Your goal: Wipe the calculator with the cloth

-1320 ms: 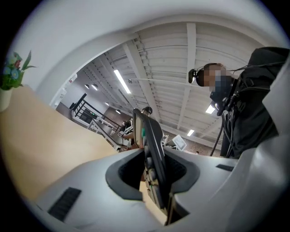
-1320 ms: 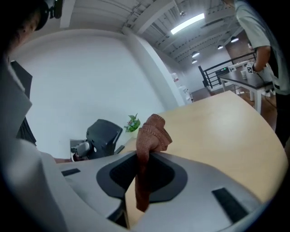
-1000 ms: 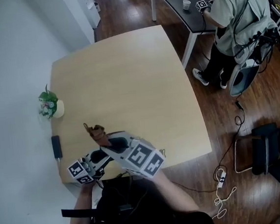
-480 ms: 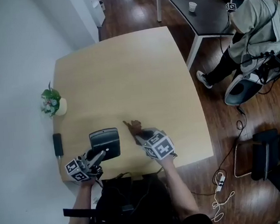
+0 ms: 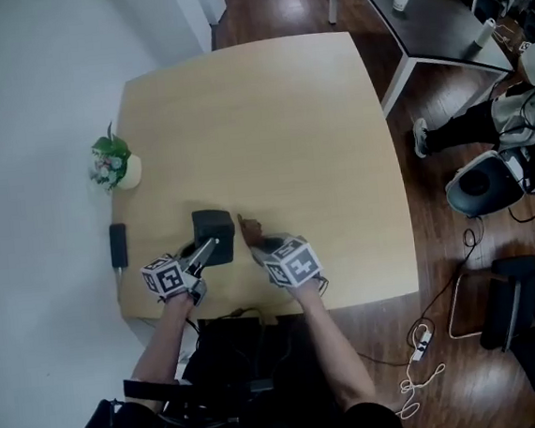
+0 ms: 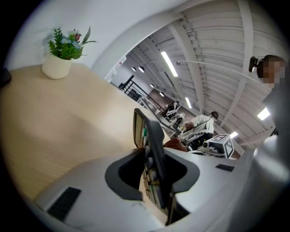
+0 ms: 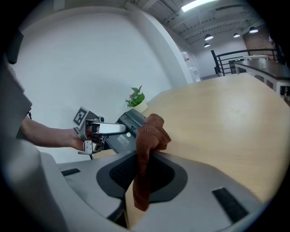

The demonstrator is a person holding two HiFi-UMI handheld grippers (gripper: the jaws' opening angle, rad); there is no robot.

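Only edge-on calculator (image 6: 153,154), keys half-hidden.

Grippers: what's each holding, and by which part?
Left gripper clamps the calculator by its keypad end. Right gripper pinches the brown cloth mid-length, ends bunched ahead and hanging below.

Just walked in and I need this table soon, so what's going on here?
A person works with two handheld grippers over the table. The left gripper is clamped on a calculator, holding it tilted on edge. The right gripper pinches a brown cloth just beside the calculator. Whether the cloth touches it yet is unclear.
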